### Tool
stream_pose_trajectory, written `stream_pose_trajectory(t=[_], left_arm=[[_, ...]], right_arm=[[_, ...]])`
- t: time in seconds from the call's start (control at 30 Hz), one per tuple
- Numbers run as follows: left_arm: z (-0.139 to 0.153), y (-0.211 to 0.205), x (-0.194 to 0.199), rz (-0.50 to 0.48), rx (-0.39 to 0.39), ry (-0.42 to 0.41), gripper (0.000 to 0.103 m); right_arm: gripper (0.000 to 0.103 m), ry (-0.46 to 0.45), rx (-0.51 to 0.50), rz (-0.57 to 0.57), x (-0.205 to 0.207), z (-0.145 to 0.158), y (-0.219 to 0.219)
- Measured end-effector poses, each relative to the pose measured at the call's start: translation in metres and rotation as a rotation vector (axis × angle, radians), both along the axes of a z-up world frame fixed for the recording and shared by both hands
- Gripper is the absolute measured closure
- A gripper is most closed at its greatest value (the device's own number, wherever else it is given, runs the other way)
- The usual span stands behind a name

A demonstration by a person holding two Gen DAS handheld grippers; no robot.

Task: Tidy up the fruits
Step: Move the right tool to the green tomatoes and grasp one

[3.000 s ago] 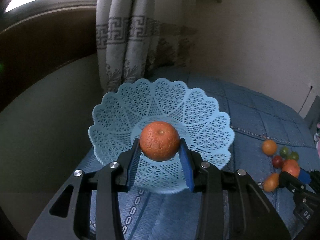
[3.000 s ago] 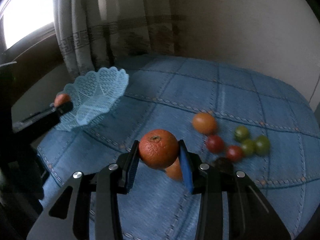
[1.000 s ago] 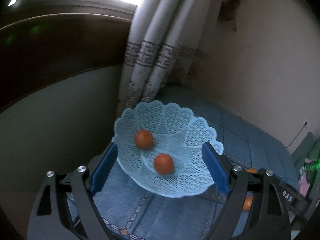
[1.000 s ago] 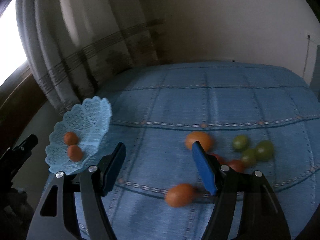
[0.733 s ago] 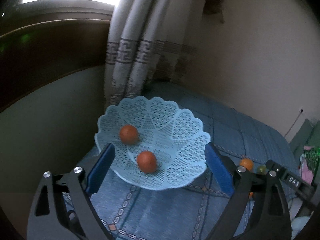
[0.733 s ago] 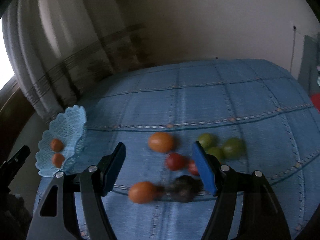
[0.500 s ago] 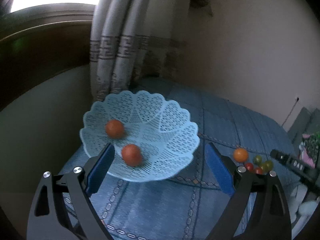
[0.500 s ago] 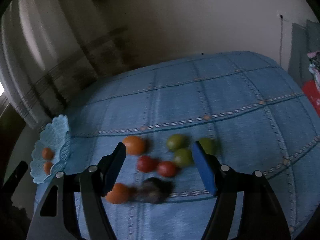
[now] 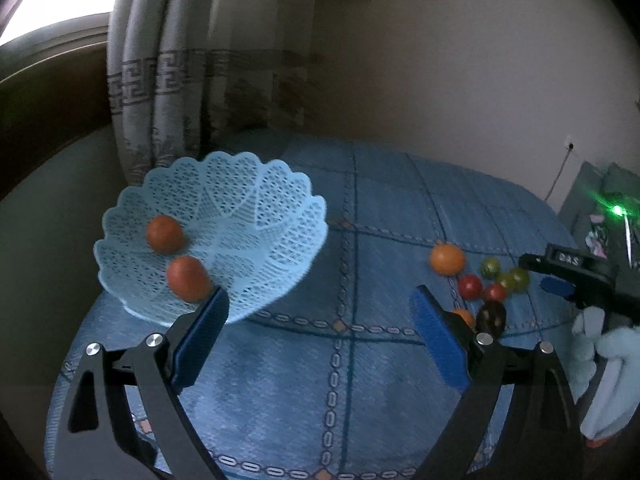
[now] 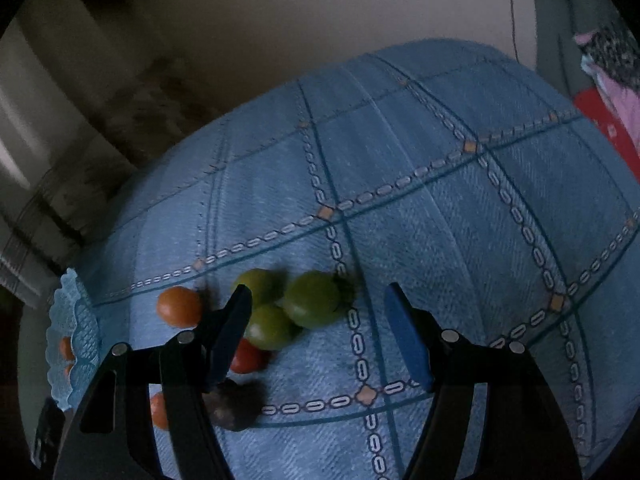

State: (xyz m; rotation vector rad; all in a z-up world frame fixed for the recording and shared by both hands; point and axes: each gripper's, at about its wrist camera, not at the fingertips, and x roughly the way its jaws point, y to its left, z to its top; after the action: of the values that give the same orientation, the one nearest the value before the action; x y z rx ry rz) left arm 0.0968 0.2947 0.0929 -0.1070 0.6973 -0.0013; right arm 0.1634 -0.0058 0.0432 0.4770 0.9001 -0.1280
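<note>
A light blue lattice basket (image 9: 256, 216) at the table's left holds two oranges (image 9: 165, 233) (image 9: 188, 278). My left gripper (image 9: 320, 320) is open and empty, just right of the basket. Loose fruit lies to the right: an orange (image 9: 447, 258), red tomatoes (image 9: 470, 285), green tomatoes (image 9: 513, 278) and a dark fruit (image 9: 491, 315). My right gripper (image 10: 318, 326) is open and empty, close above three green tomatoes (image 10: 314, 299) (image 10: 269, 327) (image 10: 256, 283). Beside them lie an orange (image 10: 179, 305), a red tomato (image 10: 246, 357) and a dark fruit (image 10: 236, 404). The basket (image 10: 74, 340) shows at the far left edge.
A blue checked cloth (image 9: 360, 380) covers the round table. A patterned curtain (image 9: 192, 80) and a wall stand behind it. A gloved hand (image 9: 608, 380) holds the right gripper's body (image 9: 576, 268) at the right. The cloth's right half (image 10: 480, 200) carries no fruit.
Both grippers let go of their oranges into the basket and opened. The left gripper swung right, away from the basket. The right gripper moved right and down over the green tomatoes.
</note>
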Motion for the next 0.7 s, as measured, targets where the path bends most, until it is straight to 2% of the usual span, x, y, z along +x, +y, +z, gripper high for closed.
stream_pose_trajectory(t=[0.17,0.43,0.6,0.67,0.7], left_arm=[[-0.006,-0.01,0.001,-0.032,0.023,0.013,0.01],[-0.013,-0.017,0.001,-0.049,0.036,0.027,0.01],[-0.016,-0.019,0.001,-0.05,0.038,0.034,0.01],[-0.017,-0.019,0.002,-0.053,0.033,0.041,0.01],[-0.018,-0.02,0.002,-0.052,0.033,0.042,0.01]], right_arm=[[0.037,0.019,0.0,-0.002,0.008,-0.006,0.004],[0.055,0.023,-0.005,0.009,0.017,-0.01,0.014],[0.057,0.017,0.009,0.006,0.017,-0.012,0.009],[0.064,0.016,0.023,-0.005,0.014,-0.012,0.006],[0.064,0.017,0.029,-0.009,0.008,-0.011,-0.001]])
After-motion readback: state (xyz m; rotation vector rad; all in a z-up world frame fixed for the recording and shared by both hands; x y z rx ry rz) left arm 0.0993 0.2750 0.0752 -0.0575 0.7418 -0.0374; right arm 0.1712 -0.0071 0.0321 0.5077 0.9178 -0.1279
